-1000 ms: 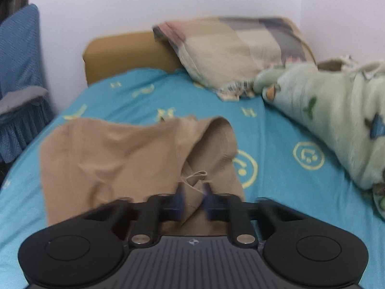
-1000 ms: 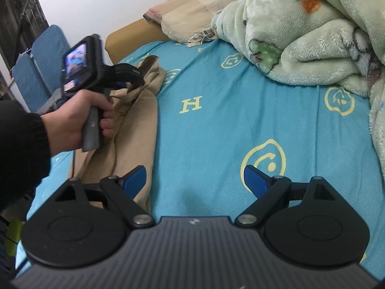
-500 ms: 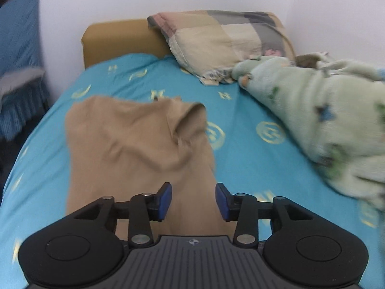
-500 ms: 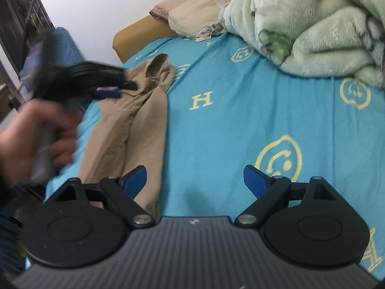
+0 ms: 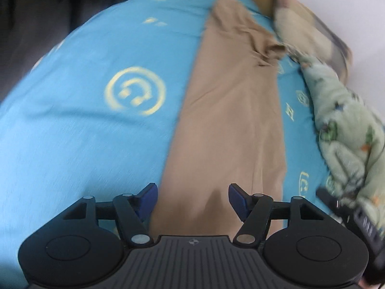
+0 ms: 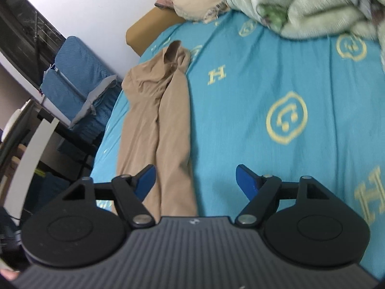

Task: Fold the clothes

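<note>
Both grippers are spread wide, holding nothing. The tan garment [image 5: 231, 125] lies on the blue bedsheet [image 5: 84, 132], long axis running straight away from the left gripper [image 5: 192, 198], which looks nearer; right gripper [image 6: 195, 180] sits slightly off its edge.

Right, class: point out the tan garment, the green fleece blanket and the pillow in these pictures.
tan garment [image 5: 231, 130], left wrist view, flat middle of the cloth.
green fleece blanket [image 6: 300, 2], right wrist view, bunched folds at top.
pillow [image 6: 192, 2], right wrist view, its beige face.
</note>
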Demonstrator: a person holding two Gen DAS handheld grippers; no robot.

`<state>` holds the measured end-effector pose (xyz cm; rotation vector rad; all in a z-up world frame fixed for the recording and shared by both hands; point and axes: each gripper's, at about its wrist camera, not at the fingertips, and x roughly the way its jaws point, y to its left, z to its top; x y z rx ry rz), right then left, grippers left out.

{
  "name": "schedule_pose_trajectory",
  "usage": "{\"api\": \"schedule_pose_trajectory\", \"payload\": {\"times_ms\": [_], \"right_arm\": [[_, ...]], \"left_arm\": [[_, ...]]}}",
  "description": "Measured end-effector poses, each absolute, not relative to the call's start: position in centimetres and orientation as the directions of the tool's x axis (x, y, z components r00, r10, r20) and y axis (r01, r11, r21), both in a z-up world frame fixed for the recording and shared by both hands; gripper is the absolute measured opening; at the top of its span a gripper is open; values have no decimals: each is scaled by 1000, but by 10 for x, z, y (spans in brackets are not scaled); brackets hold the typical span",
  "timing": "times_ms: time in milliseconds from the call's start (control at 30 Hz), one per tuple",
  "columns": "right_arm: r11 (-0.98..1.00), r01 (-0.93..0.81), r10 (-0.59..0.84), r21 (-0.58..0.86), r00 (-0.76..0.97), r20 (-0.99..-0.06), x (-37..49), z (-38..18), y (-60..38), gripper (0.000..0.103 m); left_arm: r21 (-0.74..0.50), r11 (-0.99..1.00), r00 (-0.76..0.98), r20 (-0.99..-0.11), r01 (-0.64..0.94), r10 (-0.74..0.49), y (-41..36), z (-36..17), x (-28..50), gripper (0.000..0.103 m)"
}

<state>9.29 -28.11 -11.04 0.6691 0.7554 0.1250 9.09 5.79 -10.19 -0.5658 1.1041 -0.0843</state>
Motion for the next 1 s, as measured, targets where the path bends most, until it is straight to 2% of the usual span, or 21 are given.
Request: {"api": "schedule_pose_trajectory", "payload": {"times_ms": [67,233,433,500,533,567,600,867,967,1000], "right_arm": [[759,138,364,637,722,-589,80,-110,-281,76],[657,180,446,732,690,-570,60,-121,-280,76],[697,216,428,684,640,-638,58,-129,-267,76],[707,222,420,671,632,-651,58,-130,-265,76],[715,222,414,663,630,-657,58,-130,-264,76],[716,219,416,663,629,-657,57,-129,-263,76],[717,216,418,662,627,-657,56,-129,-262,76],[718,232,430,656,594,-680,50,-135,-257,76],[748,215,416,628,586,-695,49,-133,-253,75],[760,206,412,616,581,-702,49,-133,-251,75]], "left_arm": [[-499,829,475,-810,-253,-343,71,-100,84,67],[-599,743,446,-776,-299,-446,89,-109,76,68],[-570,779,384,-801,-259,-459,78,-120,70,64],[-540,808,368,-819,-235,-440,73,-119,67,35],[-519,822,361,-831,-233,-423,71,-119,66,27],[-523,817,360,-831,-244,-424,74,-120,64,13],[-528,810,359,-830,-256,-427,77,-121,63,4],[-619,700,474,-765,-355,-437,120,-103,31,2],[-612,692,460,-776,-383,-431,120,-108,29,3],[-607,694,449,-782,-387,-433,119,-110,30,7]]}}
